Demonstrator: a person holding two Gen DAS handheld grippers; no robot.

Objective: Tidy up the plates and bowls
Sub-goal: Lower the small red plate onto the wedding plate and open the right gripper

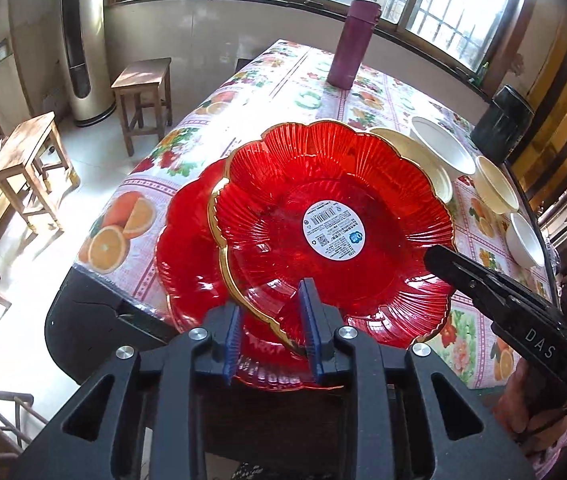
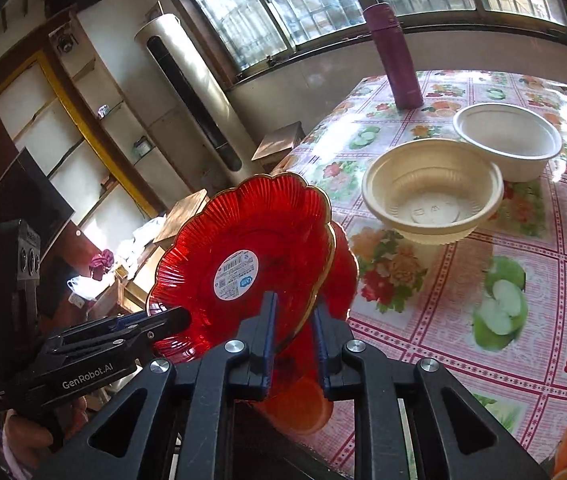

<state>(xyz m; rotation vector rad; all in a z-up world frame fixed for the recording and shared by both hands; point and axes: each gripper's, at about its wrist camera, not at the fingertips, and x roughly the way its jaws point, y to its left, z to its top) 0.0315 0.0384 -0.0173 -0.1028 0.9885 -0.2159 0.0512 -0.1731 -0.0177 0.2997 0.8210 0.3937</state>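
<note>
Fruit-print surface (image 2: 463,280): top red plate (image 1: 323,216) is stacked on second; rim sits loose between narrow jaws, both grippers (image 1: 271,336) (image 2: 293,336). Next: withdrawal, then bowls (image 2: 431,192).

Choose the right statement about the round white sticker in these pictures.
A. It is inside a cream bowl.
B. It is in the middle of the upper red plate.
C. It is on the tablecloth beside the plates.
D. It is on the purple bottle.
B: the sticker with its barcode sits at the centre of the upper red plate, which lies over a second red plate; both wrist views show it there.
</note>
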